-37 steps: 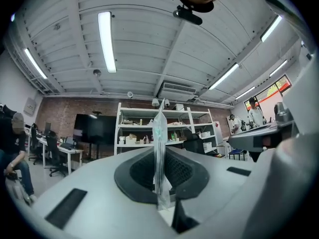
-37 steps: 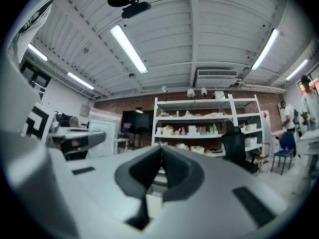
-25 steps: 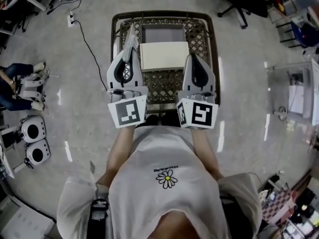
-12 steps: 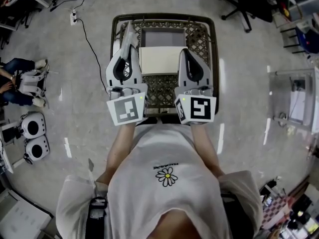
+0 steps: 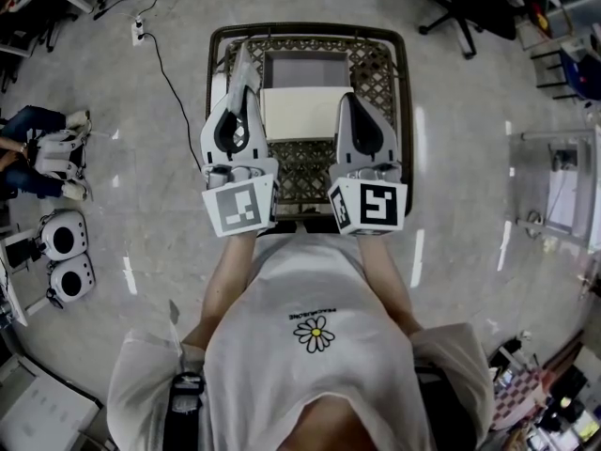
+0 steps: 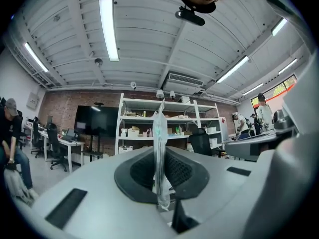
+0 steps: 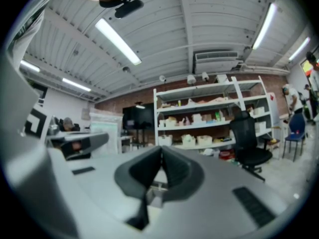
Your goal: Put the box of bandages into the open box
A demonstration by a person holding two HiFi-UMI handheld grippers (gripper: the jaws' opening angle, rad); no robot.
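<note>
The left gripper (image 5: 240, 97) is pinching a clear plastic strip (image 6: 159, 133). The right gripper (image 5: 349, 100) is staying clenched on nothing (a white box (image 5: 300, 113) is lying between them).

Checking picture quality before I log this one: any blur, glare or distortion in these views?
Head view: sharp, fisheye-bent, lamp glare streaks on the floor. Left gripper view: crisp, strong fisheye, bright ceiling light. Right gripper view: soft and blurred throughout.

Left hand-held gripper (image 5: 244, 97) pinches clear plastic (image 6: 159, 148); right hand-held gripper (image 5: 351, 103) closed.
</note>
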